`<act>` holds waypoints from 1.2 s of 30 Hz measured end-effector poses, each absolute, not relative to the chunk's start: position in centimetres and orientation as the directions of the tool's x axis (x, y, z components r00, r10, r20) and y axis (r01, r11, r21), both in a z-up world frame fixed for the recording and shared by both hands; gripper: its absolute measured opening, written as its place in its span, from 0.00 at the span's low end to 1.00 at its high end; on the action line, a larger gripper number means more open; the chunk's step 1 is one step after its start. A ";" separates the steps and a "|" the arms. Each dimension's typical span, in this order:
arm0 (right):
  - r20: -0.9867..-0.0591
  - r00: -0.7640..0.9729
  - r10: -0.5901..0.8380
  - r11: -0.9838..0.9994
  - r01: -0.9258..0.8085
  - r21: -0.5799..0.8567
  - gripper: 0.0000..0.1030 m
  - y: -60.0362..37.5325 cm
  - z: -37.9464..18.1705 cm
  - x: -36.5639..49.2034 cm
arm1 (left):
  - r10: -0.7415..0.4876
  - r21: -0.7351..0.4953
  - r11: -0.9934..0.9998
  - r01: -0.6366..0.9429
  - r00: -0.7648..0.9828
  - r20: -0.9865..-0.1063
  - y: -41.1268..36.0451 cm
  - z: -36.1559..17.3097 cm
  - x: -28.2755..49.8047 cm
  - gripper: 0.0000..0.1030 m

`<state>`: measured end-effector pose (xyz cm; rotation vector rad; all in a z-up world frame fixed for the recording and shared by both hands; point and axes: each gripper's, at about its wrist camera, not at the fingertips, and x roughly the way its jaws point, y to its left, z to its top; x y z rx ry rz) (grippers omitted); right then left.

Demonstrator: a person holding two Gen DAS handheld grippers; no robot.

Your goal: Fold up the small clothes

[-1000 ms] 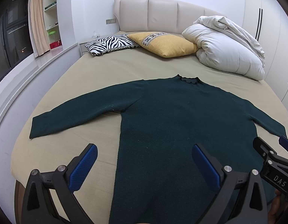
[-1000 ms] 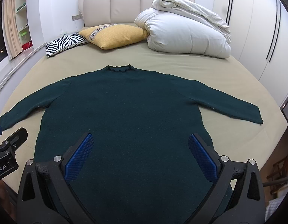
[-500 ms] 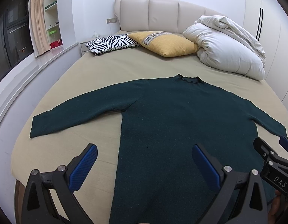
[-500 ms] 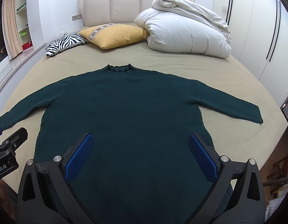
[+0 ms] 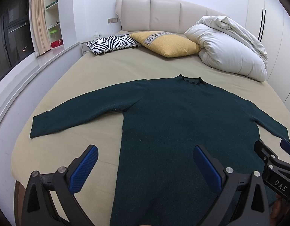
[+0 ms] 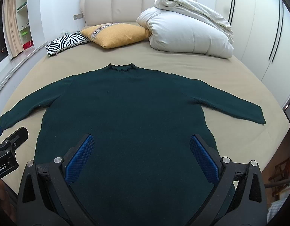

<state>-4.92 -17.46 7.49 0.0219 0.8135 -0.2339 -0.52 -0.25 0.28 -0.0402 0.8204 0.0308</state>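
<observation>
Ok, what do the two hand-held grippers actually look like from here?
Both match. The left hand-held gripper and right hand-held gripper have black angular frames with silver bolts and two fingers faced with blue textured pads. White lettering shows on each body seen from the other's camera: "DAS" on the right, "obot.AI" on the left. No cables or sleeves visible.

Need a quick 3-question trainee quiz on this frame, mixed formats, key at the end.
1. True or false: the green sweater lies flat on the bed with both sleeves spread out.
2. What touches the yellow pillow on the wardrobe side? A) rolled white duvet B) a laptop C) a folded towel
3. Fill in: the jaws of the left gripper and the right gripper are both ____ and hold nothing.

Key: 1 true; 2 A; 3 open
</observation>
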 end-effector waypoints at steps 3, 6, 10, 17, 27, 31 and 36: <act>-0.723 0.662 -0.198 0.974 0.215 -0.070 1.00 -17.5 7.5 -4.8 | 0.012 -0.024 0.999 -0.043 0.681 -0.732 -0.2 0.3 -0.5 1.00; -0.724 0.661 -0.197 0.974 0.215 -0.069 1.00 -17.4 7.3 -4.9 | 0.012 -0.025 0.999 -0.044 0.681 -0.732 -0.2 0.3 -0.5 1.00; -0.725 0.660 -0.196 0.974 0.214 -0.069 1.00 -17.2 7.0 -5.1 | 0.010 -0.026 0.999 -0.043 0.681 -0.732 -0.1 0.2 -0.5 1.00; -0.726 0.660 -0.196 0.975 0.213 -0.069 1.00 -17.2 7.0 -5.0 | 0.011 -0.026 0.999 -0.044 0.680 -0.733 -0.1 0.2 -0.5 1.00; -0.729 0.656 -0.194 0.975 0.212 -0.069 1.00 -17.1 6.7 -5.0 | 0.009 -0.028 0.999 -0.043 0.680 -0.733 0.0 0.1 -0.5 1.00; -0.730 0.656 -0.193 0.975 0.211 -0.069 1.00 -17.0 6.6 -5.0 | 0.009 -0.028 0.999 -0.043 0.680 -0.733 0.0 0.1 -0.5 1.00; -0.731 0.655 -0.193 0.975 0.210 -0.069 1.00 -17.0 6.5 -5.0 | 0.008 -0.028 0.999 -0.043 0.679 -0.734 0.0 0.1 -0.5 1.00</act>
